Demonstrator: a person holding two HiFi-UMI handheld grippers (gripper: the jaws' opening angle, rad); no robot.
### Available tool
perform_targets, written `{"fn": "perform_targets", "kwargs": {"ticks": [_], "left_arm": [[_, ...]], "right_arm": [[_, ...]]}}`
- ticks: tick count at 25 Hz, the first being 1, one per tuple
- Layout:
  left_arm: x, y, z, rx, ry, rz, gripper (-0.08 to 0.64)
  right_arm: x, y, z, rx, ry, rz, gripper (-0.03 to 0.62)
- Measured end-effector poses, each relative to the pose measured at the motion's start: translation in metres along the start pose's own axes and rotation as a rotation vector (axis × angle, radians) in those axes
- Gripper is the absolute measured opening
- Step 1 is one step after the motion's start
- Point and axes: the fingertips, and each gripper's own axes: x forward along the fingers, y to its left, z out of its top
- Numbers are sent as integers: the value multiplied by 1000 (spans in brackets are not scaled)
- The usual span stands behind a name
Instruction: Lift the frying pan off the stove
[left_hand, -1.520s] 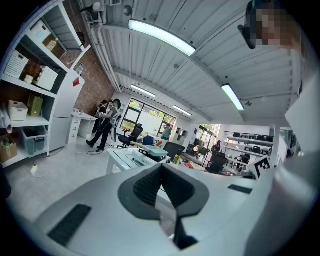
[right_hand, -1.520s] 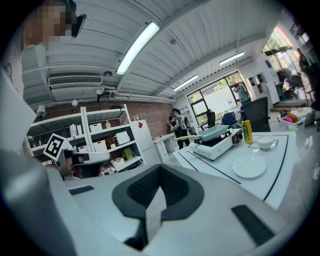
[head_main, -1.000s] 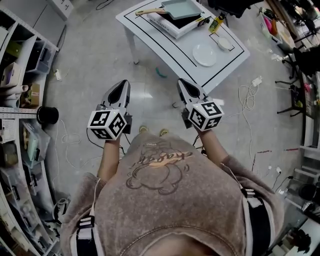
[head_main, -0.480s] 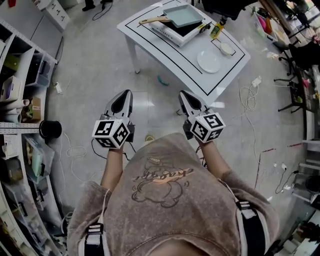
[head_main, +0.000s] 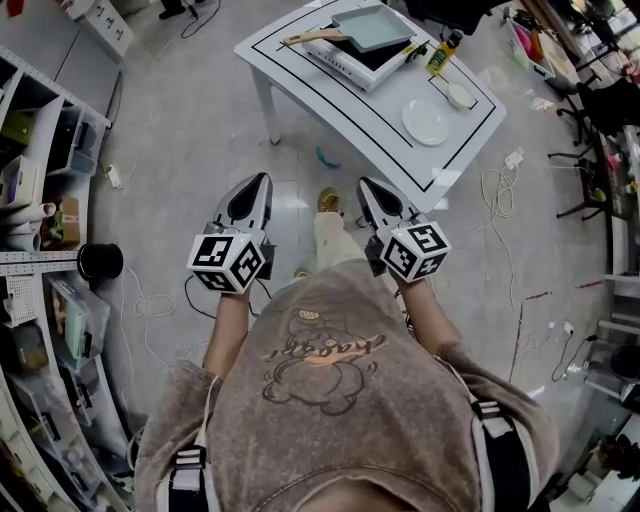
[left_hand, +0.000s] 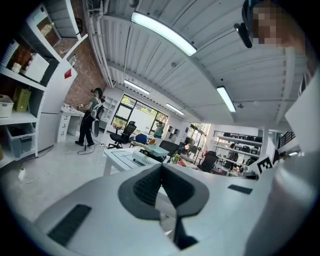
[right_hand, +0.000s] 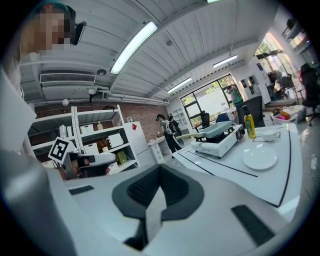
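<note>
Frying pan (head_main: 372, 27) on the stove (head_main: 345, 60) at the far end of the white table (head_main: 350, 105), untouched, well apart from both grippers. Left gripper (head_main: 256, 183) and right gripper (head_main: 368, 188) clenched on nothing, pointing toward the table. Approach step, seemingly; next: close in, spread the jaws, take the wooden handle (head_main: 305, 39).

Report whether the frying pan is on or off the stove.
On. The frying pan sits flat atop the stove, on the white table.

Pale teal square frying pan (head_main: 370, 27), wooden handle leftward, flat atop white stove (head_main: 345, 60)
</note>
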Motion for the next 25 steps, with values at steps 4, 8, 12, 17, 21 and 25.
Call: {"fn": "perform_targets", "kwargs": {"ticks": [4,8,12,17,21,25], "left_arm": [[18,9,5,2,-2,-5,8],[39,21,12,11,0,-5,8],[67,37,22,12,-1,6,8],[105,58,42,3,-7,17,8],[132,73,59,3,1,30,8],[161,87,73,6,12,49,8]], "right_arm": [[20,-12,9,5,-12,1,-2],[48,-21,19,0,-17,17,-2],[76,-33,31,-12,-9,44,-2],[116,-56,50,-4,9,63,-2],[148,-73,66,6,21,81,-2],[178,-90,83,28,20,99,-2]]}}
